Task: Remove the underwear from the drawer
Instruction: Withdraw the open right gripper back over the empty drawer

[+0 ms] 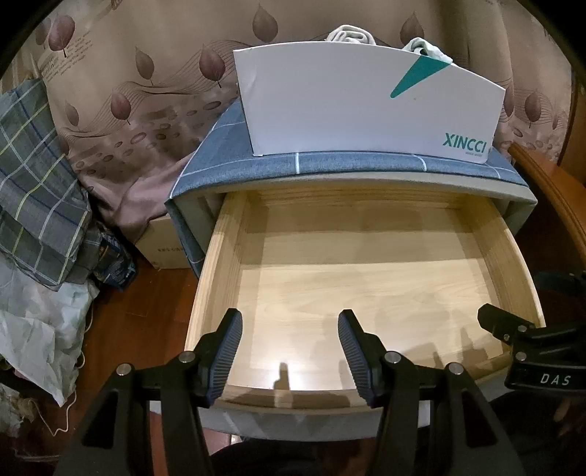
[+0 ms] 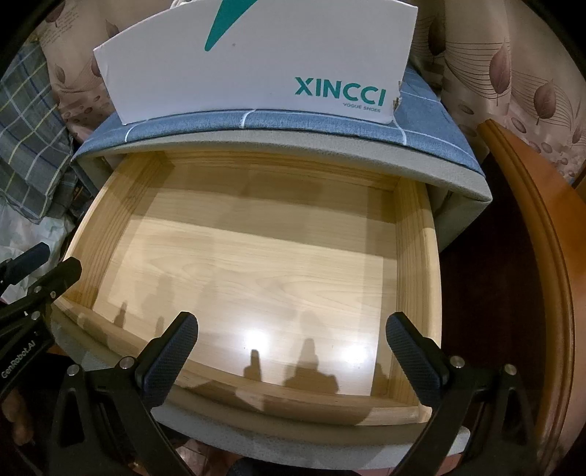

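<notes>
Currently both the left gripper (image 1: 289, 351) and right gripper (image 2: 291, 357) hover with jaws spread wide and empty over the open drawer (image 1: 219, 263), whose wooden floor ahead of the jaws lies bare. Pale cloth, possibly the underwear (image 1: 349, 36), pokes from the white shoe box (image 1: 366, 110) beyond. Any further reach risks scraping bare wood.

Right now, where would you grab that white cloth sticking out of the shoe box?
Take the bunched folds of the white cloth standing above the shoe box rim, coming from above. The box wall hides everything lower, so only that raised hump is free for a hand-held gripper.
</notes>
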Action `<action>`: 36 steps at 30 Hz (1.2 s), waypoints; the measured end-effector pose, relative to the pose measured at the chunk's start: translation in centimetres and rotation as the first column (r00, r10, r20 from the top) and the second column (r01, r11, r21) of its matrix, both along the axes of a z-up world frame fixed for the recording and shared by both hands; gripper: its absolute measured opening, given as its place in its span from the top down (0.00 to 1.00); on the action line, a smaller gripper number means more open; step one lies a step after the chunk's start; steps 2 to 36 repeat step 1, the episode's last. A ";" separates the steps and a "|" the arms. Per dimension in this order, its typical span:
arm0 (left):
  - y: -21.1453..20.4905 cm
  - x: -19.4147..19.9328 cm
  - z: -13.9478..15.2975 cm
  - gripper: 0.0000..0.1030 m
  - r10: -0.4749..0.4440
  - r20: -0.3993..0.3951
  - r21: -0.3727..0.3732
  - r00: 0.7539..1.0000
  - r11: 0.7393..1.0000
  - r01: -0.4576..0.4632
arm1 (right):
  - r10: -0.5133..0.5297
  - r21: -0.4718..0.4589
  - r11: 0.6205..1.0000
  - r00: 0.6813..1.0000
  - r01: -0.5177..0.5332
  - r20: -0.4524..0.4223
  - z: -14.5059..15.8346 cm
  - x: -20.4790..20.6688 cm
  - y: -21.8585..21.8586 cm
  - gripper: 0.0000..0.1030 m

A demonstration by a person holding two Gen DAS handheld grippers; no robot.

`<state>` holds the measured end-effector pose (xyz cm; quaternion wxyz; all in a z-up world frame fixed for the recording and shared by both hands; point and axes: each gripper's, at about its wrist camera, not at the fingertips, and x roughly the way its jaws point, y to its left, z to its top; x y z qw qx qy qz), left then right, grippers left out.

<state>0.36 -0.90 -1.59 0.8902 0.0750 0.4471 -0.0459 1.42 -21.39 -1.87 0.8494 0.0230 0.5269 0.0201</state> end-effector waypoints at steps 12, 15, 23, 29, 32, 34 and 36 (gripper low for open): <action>0.0 0.0 0.0 0.46 -0.001 -0.002 -0.001 1.000 1.000 0.001 | -0.001 0.000 1.000 1.000 0.001 0.001 0.0 0.0 0.0 0.01; 0.0 0.0 0.0 0.46 -0.001 -0.002 -0.001 1.000 1.000 0.001 | -0.001 0.000 1.000 1.000 0.001 0.001 0.0 0.0 0.0 0.01; 0.0 0.0 0.0 0.46 -0.001 -0.002 -0.001 1.000 1.000 0.001 | -0.001 0.000 1.000 1.000 0.001 0.001 0.0 0.0 0.0 0.01; 0.0 0.0 0.0 0.46 -0.001 -0.002 -0.001 1.000 1.000 0.001 | -0.001 0.000 1.000 1.000 0.001 0.001 0.0 0.0 0.0 0.01; 0.0 0.0 0.0 0.46 -0.001 -0.002 -0.001 1.000 1.000 0.001 | -0.001 0.000 1.000 1.000 0.001 0.001 0.0 0.0 0.0 0.01; 0.0 0.0 0.0 0.46 -0.001 -0.002 -0.001 1.000 1.000 0.001 | -0.001 0.000 1.000 1.000 0.001 0.001 0.0 0.0 0.0 0.01; 0.0 0.0 0.0 0.46 -0.001 -0.002 -0.001 1.000 1.000 0.001 | -0.001 0.000 1.000 1.000 0.001 0.001 0.0 0.0 0.0 0.01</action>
